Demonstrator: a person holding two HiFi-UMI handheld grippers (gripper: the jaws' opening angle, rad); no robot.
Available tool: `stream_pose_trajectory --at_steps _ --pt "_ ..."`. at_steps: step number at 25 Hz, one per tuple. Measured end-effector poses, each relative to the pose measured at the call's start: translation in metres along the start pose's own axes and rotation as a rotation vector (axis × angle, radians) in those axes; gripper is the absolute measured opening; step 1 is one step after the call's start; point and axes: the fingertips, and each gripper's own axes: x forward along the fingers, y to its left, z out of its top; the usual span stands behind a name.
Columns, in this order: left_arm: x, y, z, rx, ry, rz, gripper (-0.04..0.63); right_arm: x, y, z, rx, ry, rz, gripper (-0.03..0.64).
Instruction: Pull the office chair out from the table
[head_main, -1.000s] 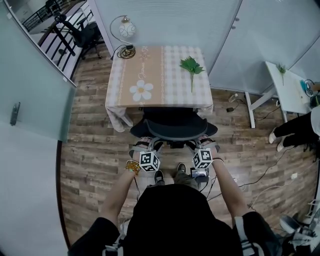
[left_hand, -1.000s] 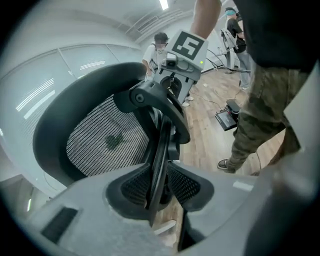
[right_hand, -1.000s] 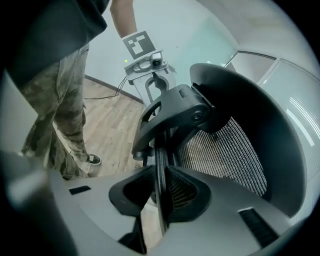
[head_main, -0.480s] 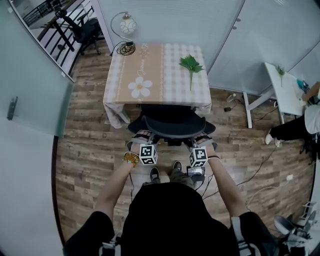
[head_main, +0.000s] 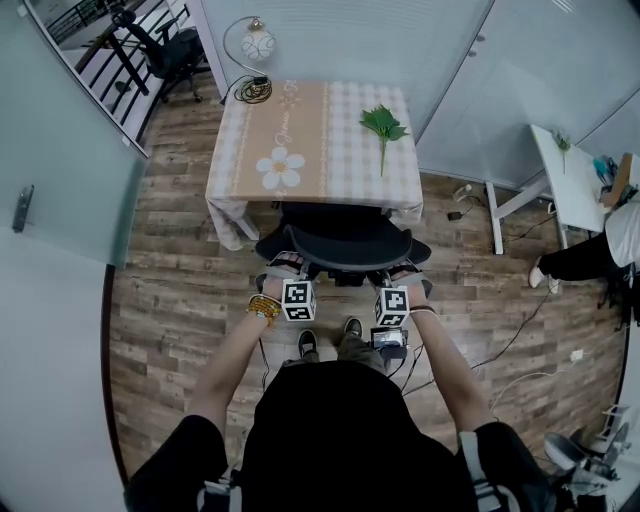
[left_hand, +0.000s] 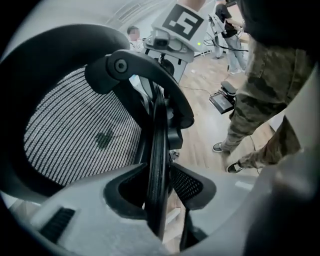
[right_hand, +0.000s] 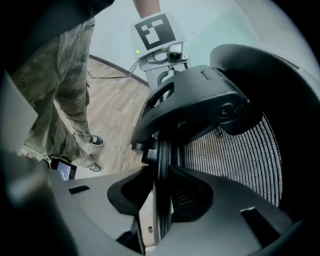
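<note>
Office chair (head_main: 345, 235) facing table (head_main: 300, 150), left gripper (left_hand: 160, 182), right gripper (right_hand: 162, 192), fingers (right_hand: 192, 195) opening astride crosswise backrest (head_main: 350, 258)

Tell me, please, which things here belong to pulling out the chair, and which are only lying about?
For the job: office chair; table with the checked cloth.
Only lying about: lamp and green leaf on that table; second chair, far left; white desk, right.

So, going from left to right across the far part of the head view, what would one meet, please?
glass partition → lamp → leafy sprig lying on the table → white desk
</note>
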Motion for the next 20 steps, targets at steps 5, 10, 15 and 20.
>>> stream_pose_trajectory --at_steps 5,10,15,20 --pt "0.0018 -0.0012 -0.0037 -0.006 0.007 0.005 0.130 0.0031 0.0029 0.0024 0.014 0.001 -0.009 0.086" --pt "0.0045 0.0001 -0.0027 -0.012 0.012 0.001 0.130 0.0062 0.0027 0.0013 -0.016 0.021 -0.010 0.086" --pt "0.0048 -0.0029 -0.0034 0.017 0.015 0.015 0.126 0.0076 0.0032 0.0035 -0.008 0.031 -0.013 0.084" --pt "0.0053 -0.0002 -0.0046 0.036 0.028 0.050 0.123 0.0090 0.0051 0.0032 0.028 0.028 -0.035 0.083"
